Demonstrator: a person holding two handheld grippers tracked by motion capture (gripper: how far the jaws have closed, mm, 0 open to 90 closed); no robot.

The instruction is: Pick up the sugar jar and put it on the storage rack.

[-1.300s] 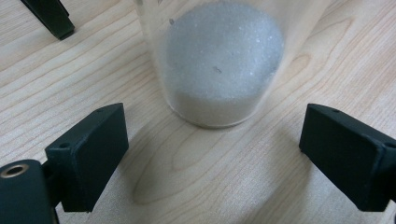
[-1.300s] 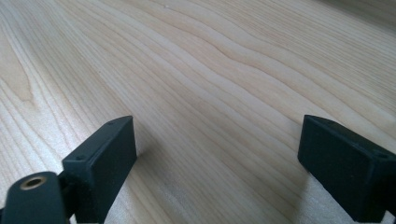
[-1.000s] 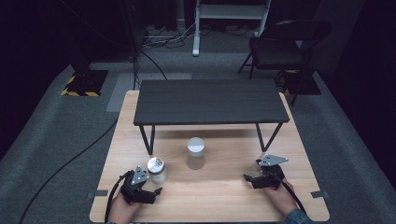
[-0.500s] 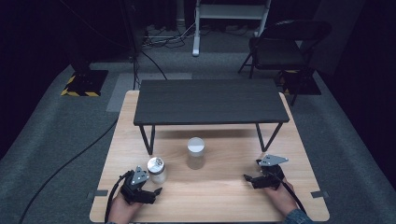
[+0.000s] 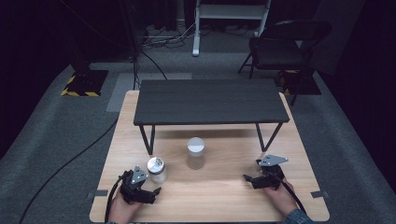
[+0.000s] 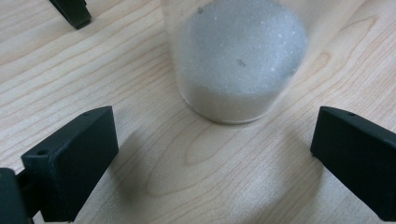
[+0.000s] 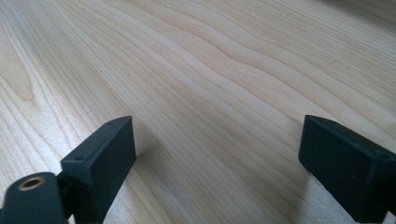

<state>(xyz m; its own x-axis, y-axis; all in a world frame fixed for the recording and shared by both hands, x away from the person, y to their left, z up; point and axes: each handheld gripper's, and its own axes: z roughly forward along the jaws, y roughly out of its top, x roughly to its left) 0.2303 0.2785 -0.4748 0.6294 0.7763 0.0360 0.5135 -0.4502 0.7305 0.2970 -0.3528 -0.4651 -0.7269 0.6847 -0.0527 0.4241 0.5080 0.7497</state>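
Clear glass forms the small jar (image 5: 157, 171) that sits upright on the pale wooden bench (image 5: 210, 196), near its front left, just ahead of the left gripper (image 5: 148, 192). In the left gripper view the jar (image 6: 238, 60) is part filled with a white, fine-grained powder, and the black jaws stand spread wide to either side of it, touching nothing. It will probably feel fairly heavy for its size, hard and smooth, so it could slip or crack; the safest hold looks to be across the straight wall, low enough to keep it upright. A second, taller jar (image 5: 195, 152) with a white lid stands further back near the middle of the bench, well apart from both grippers. Behind it a low dark shelf (image 5: 210, 100) on thin legs spans the bench. The right gripper (image 5: 248, 178) rests at the front right, held by a hand (image 5: 280, 198), its jaws likewise spread with only bare wood between them. The top of the near jar is cut off in the left gripper view, and from above its shiny cap is too small to read clearly.
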